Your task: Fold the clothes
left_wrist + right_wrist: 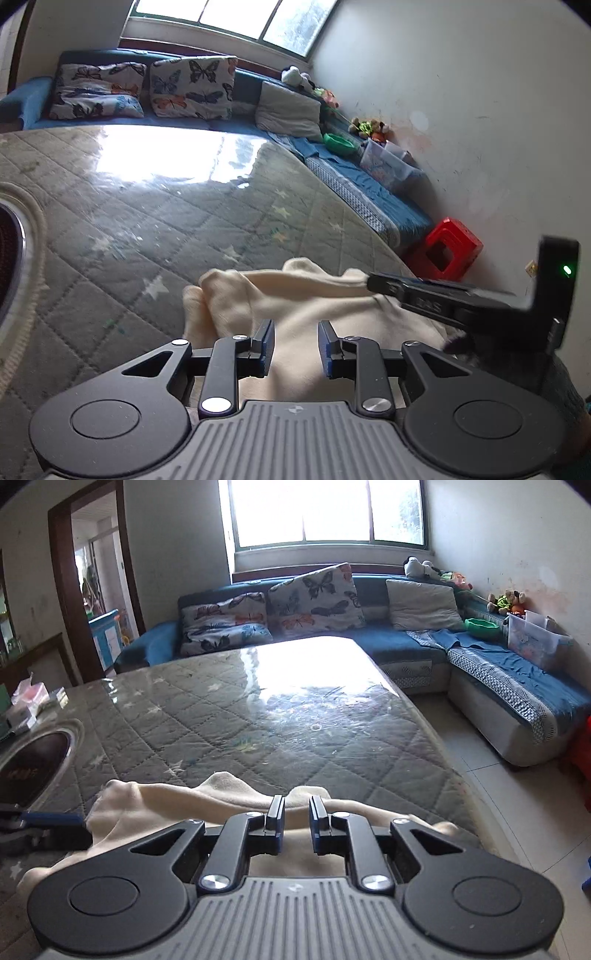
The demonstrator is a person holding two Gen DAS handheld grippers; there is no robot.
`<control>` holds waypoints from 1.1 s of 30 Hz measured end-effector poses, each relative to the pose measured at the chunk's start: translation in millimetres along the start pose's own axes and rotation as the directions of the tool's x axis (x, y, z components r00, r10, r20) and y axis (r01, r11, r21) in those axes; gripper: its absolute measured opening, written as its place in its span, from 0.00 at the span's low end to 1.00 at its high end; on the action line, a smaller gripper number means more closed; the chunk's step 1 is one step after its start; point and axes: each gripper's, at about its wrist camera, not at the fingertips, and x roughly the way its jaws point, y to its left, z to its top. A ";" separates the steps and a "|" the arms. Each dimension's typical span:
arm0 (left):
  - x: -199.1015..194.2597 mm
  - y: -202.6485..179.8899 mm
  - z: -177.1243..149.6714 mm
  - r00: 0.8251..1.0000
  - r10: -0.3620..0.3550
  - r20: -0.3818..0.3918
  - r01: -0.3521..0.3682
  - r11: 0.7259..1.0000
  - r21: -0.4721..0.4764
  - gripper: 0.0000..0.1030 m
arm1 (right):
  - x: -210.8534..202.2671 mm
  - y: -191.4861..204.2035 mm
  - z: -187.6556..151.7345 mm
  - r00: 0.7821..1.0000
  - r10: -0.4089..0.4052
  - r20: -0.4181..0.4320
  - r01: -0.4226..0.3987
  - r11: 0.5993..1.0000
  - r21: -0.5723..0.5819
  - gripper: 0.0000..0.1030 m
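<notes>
Both tongs, left gripper (296, 347) and right gripper (296, 825), have jaws apart over a cream garment (314, 306) bunched right under them on the glossy quilted table (240, 716), blue sofa (406, 642) and window (325, 509) beyond.

Bench (258, 716) ahead of cream garment (177, 805) is open quilted top w/ glossy cover, free passage fwd to far edge; round dark inset (33, 764) w/ metal rim blocks left side; boxes (29, 701) at far-left corner; right tongs (373, 282) close beside left tongs (297, 345), over garment.
</notes>
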 end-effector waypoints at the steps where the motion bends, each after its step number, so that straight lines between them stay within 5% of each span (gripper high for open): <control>1: 3.5 0.2 -1.9 1.000 -0.003 -0.009 0.003 1.000 0.005 0.26 | 5.8 1.4 0.3 1.000 -0.001 -0.012 0.001 1.000 -0.004 0.13; 16: 8.0 9.5 -14.2 1.000 -0.008 -0.018 0.008 1.000 0.005 0.30 | 15.5 44.8 2.2 0.995 0.092 -0.047 -0.098 0.984 -0.147 0.18; 33: -0.2 22.9 -16.4 1.000 -0.027 -0.009 0.027 0.999 -0.037 0.29 | 45.7 72.4 15.2 0.987 0.142 -0.071 -0.153 0.971 -0.185 0.19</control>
